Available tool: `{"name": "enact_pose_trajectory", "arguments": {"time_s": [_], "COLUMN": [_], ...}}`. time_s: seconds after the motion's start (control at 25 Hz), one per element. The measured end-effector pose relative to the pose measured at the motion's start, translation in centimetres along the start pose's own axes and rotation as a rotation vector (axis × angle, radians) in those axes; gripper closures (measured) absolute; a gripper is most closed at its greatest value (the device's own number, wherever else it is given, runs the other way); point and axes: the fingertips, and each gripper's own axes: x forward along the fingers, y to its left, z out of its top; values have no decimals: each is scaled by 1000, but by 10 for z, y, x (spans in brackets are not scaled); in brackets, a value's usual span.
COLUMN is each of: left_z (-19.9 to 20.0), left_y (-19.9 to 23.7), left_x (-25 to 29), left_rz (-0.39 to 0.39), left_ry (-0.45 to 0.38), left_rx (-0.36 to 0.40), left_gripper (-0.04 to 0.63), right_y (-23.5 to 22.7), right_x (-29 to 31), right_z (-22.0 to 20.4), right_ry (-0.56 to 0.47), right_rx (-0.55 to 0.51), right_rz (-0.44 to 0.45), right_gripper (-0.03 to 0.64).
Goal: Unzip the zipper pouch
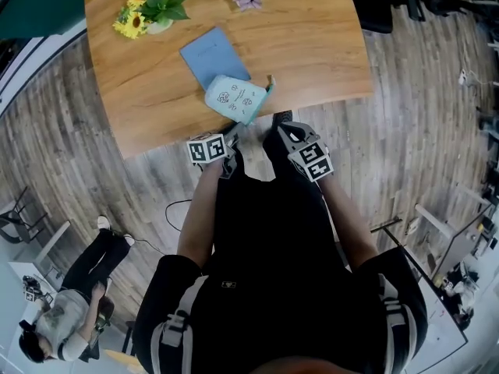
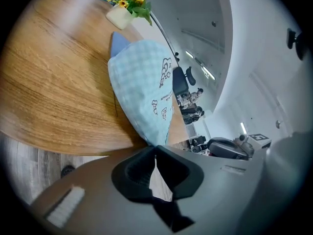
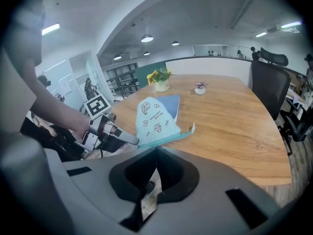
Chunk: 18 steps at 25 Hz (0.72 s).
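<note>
Over the desk [image 1: 312, 45] edge, the left gripper [image 2: 155, 148] jaws pinch the pouch [image 2: 142, 82] corner. The right gripper [image 3: 156, 150] jaws clamp its zipper [image 3: 168, 137] edge. It seems fully shut, so unzipping is all left.

The zipper pouch [image 1: 236, 98] is soft, matt printed cloth; the table [image 1: 312, 53] is smooth, grained wood with a slight sheen.
</note>
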Motion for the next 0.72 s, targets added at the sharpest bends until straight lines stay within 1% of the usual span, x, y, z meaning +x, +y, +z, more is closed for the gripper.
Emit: {"name": "enact_pose_trajectory", "arguments": {"time_s": [0.28,0.56,0.72], "left_z": [5,23,33], "left_y": [-16,-46,-60], "left_x": [6,1,-3], "left_rz": [-53,-138,-163], "left_ry": [15,-16,-30], "left_rx": [62,144,192], "left_gripper": [591,592,592], "right_y": [-6,-7,-7], "right_x": [-6,-5,-6], "right_z": [-5,4,9], "right_ry": [1,-22,-40], "right_rx": [21,11,13], "right_rz": [-19,-24,-32], "right_gripper": [614,615,614]}}
